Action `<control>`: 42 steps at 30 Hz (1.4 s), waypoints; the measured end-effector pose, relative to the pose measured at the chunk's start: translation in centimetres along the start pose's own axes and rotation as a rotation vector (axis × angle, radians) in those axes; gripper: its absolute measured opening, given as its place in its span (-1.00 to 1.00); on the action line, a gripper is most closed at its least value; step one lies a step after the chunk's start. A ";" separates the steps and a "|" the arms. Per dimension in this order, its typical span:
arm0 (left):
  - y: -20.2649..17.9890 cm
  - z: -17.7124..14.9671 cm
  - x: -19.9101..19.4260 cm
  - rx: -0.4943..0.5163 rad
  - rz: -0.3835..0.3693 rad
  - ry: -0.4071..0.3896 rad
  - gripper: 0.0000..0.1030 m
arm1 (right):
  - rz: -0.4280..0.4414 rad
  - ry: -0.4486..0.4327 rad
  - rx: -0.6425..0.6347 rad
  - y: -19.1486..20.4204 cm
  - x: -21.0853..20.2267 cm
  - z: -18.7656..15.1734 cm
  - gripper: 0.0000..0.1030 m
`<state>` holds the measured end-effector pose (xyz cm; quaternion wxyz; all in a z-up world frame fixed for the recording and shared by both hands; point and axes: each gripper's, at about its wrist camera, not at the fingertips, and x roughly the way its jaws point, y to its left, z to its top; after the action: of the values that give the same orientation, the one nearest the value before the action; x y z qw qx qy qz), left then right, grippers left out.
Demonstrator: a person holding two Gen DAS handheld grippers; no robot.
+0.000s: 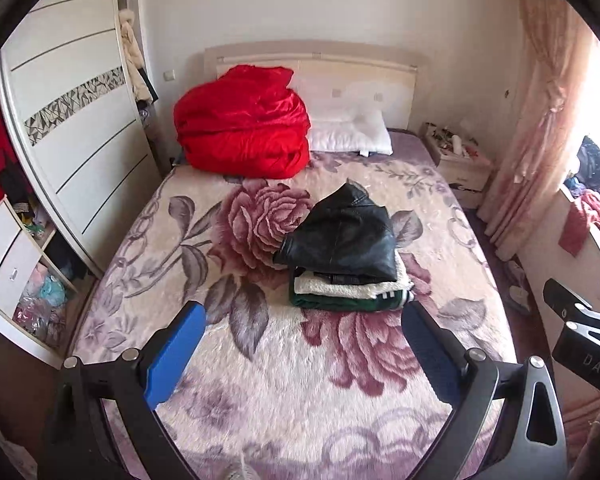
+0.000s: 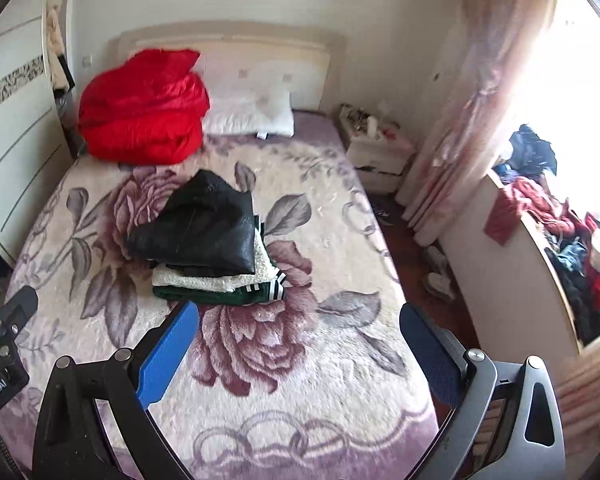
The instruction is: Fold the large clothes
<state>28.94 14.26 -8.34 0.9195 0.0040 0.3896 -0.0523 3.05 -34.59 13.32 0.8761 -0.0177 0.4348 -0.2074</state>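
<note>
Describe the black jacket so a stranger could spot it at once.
Start at the bed with its flowered blanket. A small stack of folded clothes sits near the middle, and the black jacket lies on top. It is dark and shiny like leather, unlike the white fleece and the green garment under it.

Red quilt (image 1: 242,124), pillow (image 1: 350,132), nightstand (image 1: 462,164)

"DAS" on right tongs (image 1: 580,344)
</note>
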 end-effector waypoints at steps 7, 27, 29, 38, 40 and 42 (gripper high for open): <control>0.4 -2.1 -8.6 0.017 0.011 -0.061 0.94 | 0.020 -0.055 0.027 -2.3 -11.7 -3.3 0.98; 0.4 -6.6 -18.4 -0.001 0.015 -0.148 0.94 | 0.032 -0.190 0.009 -6.5 -27.6 -10.0 0.98; 0.5 -6.8 -18.9 -0.007 0.020 -0.156 0.95 | 0.041 -0.186 0.005 -6.7 -27.9 -10.2 1.00; 0.5 -7.3 -20.3 -0.017 0.030 -0.186 0.98 | 0.061 -0.201 0.003 -7.4 -29.2 -10.5 1.00; 0.6 -7.3 -20.3 -0.015 0.031 -0.186 0.99 | 0.064 -0.209 0.002 -7.5 -29.5 -10.4 1.00; 0.7 -7.4 -20.5 -0.015 0.032 -0.189 0.99 | 0.074 -0.213 0.004 -7.6 -29.8 -10.3 1.00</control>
<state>9.52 17.18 1.22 0.9528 -0.0013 0.3015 -0.0347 -23.54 -28.70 31.03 0.9245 -0.0217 0.3391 -0.1729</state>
